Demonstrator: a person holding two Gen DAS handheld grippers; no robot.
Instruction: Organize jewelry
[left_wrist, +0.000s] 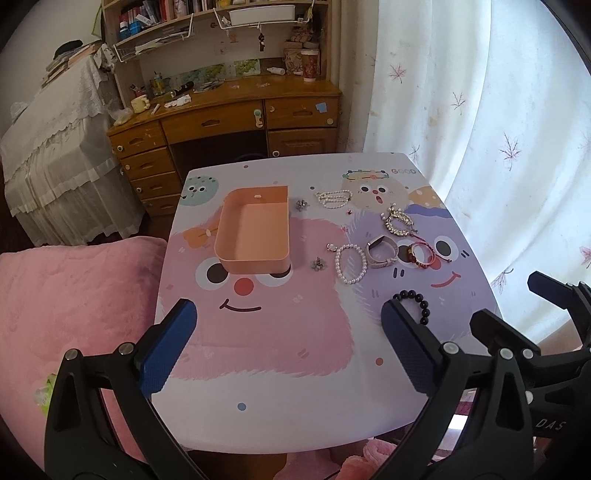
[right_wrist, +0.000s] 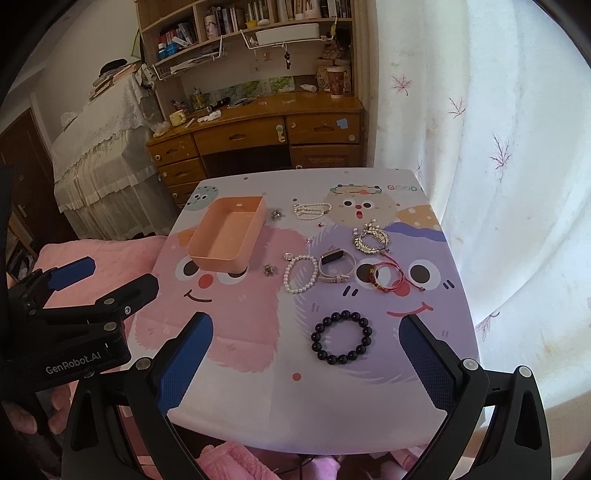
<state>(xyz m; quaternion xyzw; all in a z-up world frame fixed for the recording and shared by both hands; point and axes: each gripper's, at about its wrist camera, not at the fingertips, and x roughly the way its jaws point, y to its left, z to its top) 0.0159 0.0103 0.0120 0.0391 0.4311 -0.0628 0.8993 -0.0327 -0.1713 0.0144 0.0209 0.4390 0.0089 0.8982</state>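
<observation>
An empty peach tray (left_wrist: 255, 230) (right_wrist: 227, 236) sits left of centre on the cartoon-print table (left_wrist: 280, 332) (right_wrist: 258, 369). Jewelry lies to its right: a pearl bracelet (left_wrist: 349, 264) (right_wrist: 300, 274), a watch band (left_wrist: 380, 253) (right_wrist: 334, 267), red string bangles (left_wrist: 421, 254) (right_wrist: 388, 277), a gold leaf piece (left_wrist: 399, 221) (right_wrist: 370, 240), a pearl strand (left_wrist: 333, 198) (right_wrist: 312, 211), two small metal charms (left_wrist: 318, 264) (right_wrist: 269, 270) and a black bead bracelet (left_wrist: 415, 303) (right_wrist: 341, 336). My left gripper (left_wrist: 288, 314) hovers open over the near table. My right gripper (right_wrist: 304, 325) is open just before the black beads.
A pink blanket (left_wrist: 66, 314) (right_wrist: 122, 258) lies left of the table. A wooden desk with drawers (left_wrist: 229, 122) (right_wrist: 258, 136) stands behind it, a white curtain (left_wrist: 498, 129) (right_wrist: 498, 147) along the right. A hand (right_wrist: 37, 413) holds the left gripper body.
</observation>
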